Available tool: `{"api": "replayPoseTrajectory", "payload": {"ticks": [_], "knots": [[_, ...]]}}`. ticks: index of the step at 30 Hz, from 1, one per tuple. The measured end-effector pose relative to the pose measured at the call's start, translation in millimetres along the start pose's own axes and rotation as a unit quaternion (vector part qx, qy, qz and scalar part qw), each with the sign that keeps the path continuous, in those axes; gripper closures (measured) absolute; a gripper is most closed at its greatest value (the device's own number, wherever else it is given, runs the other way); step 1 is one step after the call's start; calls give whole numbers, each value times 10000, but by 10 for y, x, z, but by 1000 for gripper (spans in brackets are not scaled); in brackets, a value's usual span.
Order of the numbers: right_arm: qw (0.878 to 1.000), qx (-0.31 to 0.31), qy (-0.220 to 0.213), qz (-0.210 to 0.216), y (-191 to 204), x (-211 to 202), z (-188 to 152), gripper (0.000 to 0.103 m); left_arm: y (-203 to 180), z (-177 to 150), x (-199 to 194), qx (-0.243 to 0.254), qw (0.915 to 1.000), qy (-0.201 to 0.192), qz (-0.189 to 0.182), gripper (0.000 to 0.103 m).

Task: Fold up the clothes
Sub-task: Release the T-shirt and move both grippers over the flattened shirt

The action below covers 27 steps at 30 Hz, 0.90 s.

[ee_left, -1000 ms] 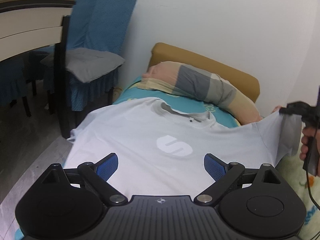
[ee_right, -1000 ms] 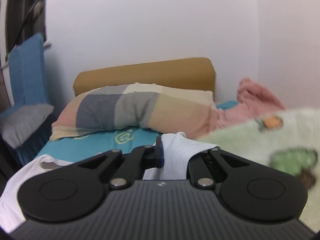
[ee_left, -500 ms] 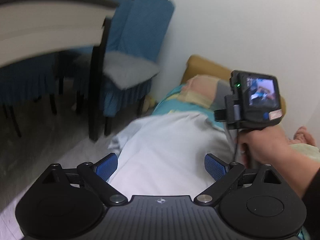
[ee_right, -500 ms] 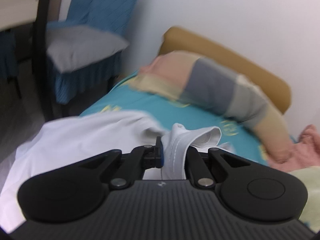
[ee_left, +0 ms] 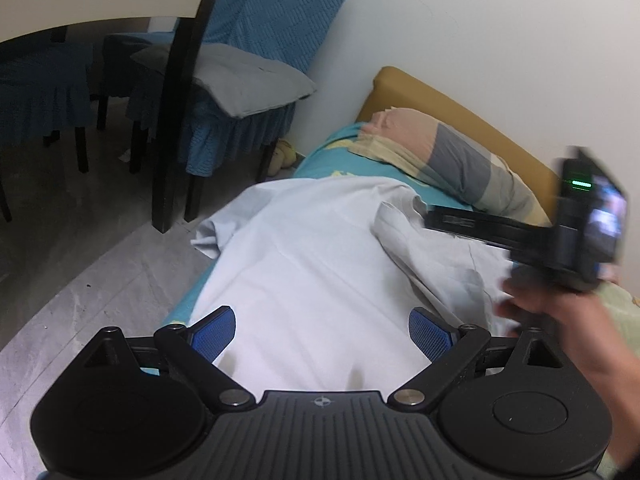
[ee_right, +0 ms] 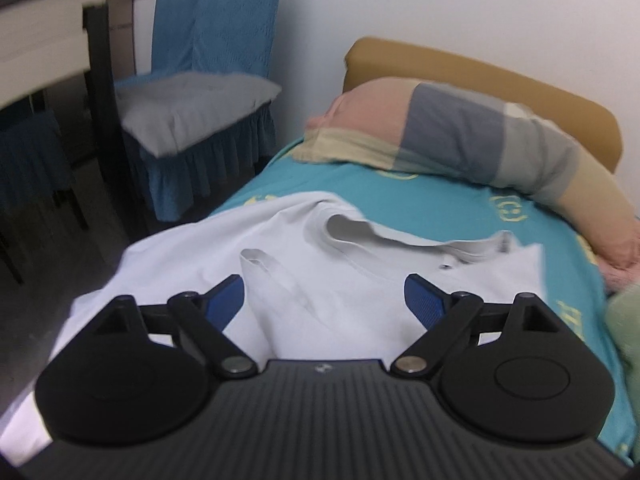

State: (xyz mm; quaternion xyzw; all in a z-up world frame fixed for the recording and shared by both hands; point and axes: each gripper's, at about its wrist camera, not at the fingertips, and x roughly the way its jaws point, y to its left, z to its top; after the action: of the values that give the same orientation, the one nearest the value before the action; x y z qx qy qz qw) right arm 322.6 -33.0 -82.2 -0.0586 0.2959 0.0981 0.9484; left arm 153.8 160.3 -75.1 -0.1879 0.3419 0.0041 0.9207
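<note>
Blue-padded fingers of the left gripper [ee_left: 322,330] and right gripper [ee_right: 324,300] stood spread wide, empty, above a white T-shirt [ee_right: 352,280] lying on the teal bedsheet [ee_right: 460,212], one sleeve [ee_right: 272,276] folded inward; beyond lay a patchwork pillow [ee_right: 480,136].

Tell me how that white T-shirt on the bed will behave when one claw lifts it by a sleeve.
The white T-shirt looks thin and creased, so it will probably drape limply. Its folded-over sleeve may unfold. It likely weighs little.
</note>
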Motion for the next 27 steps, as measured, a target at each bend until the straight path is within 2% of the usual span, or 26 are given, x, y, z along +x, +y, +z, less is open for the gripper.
{"api": "replayPoseTrajectory", "payload": {"ticks": [5, 9, 13, 21, 24, 27], "knots": [[9973, 725, -42, -140, -406, -926, -282, 15, -179, -153, -104, 335, 9994, 14, 20, 9], [9900, 1404, -48, -80, -615, -1770, -795, 14, -335, -289, -201, 647, 9979, 16, 40, 9], [9844, 1762, -30, -2, -739, -2419, -1240, 14, -495, -439, -366, 910, 9958, 89, 24, 9], [9707, 2316, -616, -166, -1231, -3368, -1491, 14, -882, -715, -792, 1444, 9895, 60, -57, 10], [9661, 2431, -838, -214, -1479, -3629, -1596, 14, -1147, -945, -811, 1728, 9842, 358, -157, 14], [9611, 2581, -918, -348, -1747, -3782, -1767, 14, -1506, -1210, -811, 2170, 9738, 610, -284, 20]]}}
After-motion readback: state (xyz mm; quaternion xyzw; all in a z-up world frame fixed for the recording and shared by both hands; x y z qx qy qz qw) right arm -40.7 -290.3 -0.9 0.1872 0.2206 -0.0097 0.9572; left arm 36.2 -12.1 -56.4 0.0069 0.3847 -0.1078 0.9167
